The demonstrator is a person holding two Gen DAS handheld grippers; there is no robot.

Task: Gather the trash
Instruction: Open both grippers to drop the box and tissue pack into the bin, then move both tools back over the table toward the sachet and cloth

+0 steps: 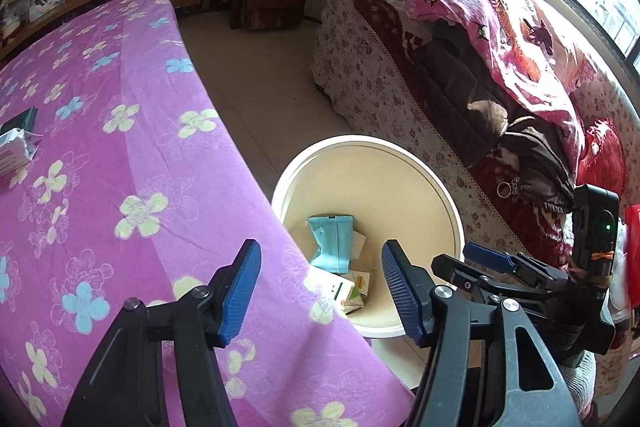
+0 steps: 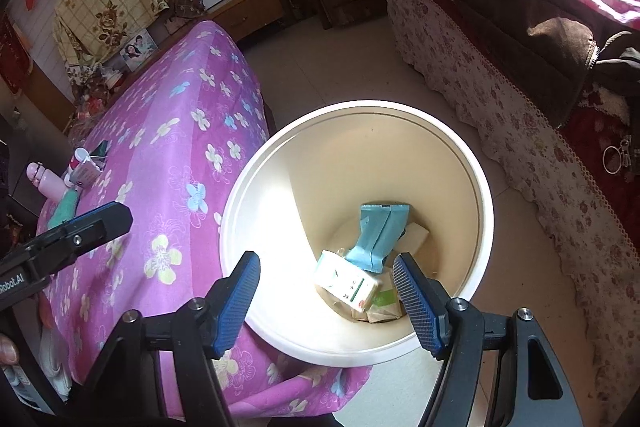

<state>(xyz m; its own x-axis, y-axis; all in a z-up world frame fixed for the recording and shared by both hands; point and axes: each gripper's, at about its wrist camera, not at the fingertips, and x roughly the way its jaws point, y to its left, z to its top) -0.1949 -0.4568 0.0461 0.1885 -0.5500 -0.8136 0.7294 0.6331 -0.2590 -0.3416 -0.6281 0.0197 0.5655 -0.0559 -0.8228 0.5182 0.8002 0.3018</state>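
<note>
Bin [image 2: 476, 195] mouth open from above; table edge [image 2: 208, 187] crowds its left, sofa [image 2: 500, 115] stands right.

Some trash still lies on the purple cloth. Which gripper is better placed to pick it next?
Left, probably. The left gripper is open and empty above the purple cloth, nearer the torn box. The right gripper, also open, hangs over the white bin.

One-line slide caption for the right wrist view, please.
Right tongs open and empty above the white bin, where a blue packet and small cartons lie, beside the purple floral bed.
</note>
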